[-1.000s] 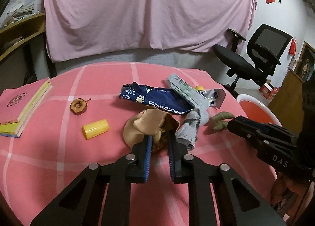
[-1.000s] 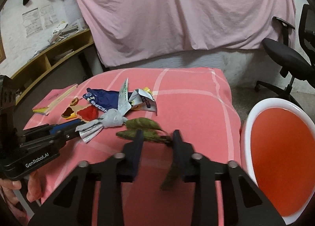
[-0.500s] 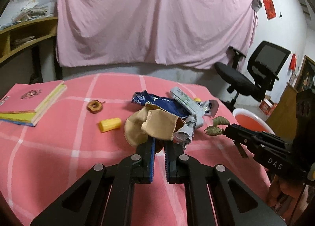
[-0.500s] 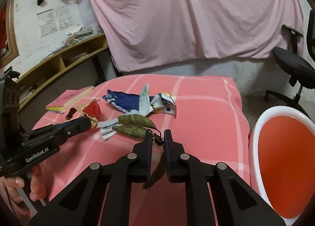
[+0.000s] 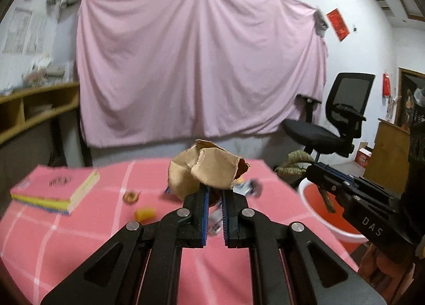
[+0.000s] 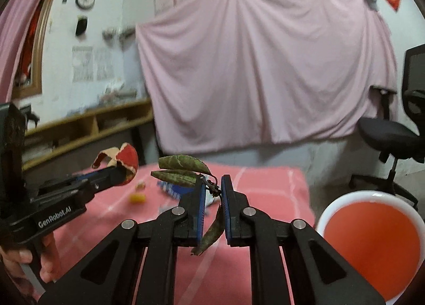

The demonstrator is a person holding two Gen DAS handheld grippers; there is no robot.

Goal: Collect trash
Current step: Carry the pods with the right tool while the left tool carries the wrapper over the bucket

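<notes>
Pink sheet [image 5: 196, 71] hung on the back wall, with a black chair [image 5: 334, 124] to the right and wood shelves [image 6: 87, 129] to the left. Pink checked table [image 5: 79, 228] down below, blurry in both views. On it: pink books [image 5: 55, 188] at the left, a small brown ring [image 5: 130, 196], a yellow bit [image 5: 144, 213], and blue and silver wrappers [image 5: 247, 187] half hidden behind the left gripper. White bowl [image 6: 372, 244], red inside, just off the table's right edge, low down.

Left gripper [image 5: 214, 193] up off the table, pointing a little down, pinched tight on a torn paper cup [image 5: 207, 169]. Cup brown on this side, red on the other side as seen from the right camera. Cup blocks part of the wrappers.

Right gripper [image 6: 212, 188] also up in the air, pointing a little down, closed on the stem of a leaf twig [image 6: 183, 168]. Two dry green leaves stick out to the left; one more hangs down between the fingers [image 6: 199, 214]. Twig sits near the bowl's left rim in the left view.

Hand [image 6: 34, 262] at the bottom left, wrapped round the left gripper's handle.

Writing: "GenRobot.AI" on the left gripper's side, "DAS" on the right gripper's side. Wall posters too blurry to read.
</notes>
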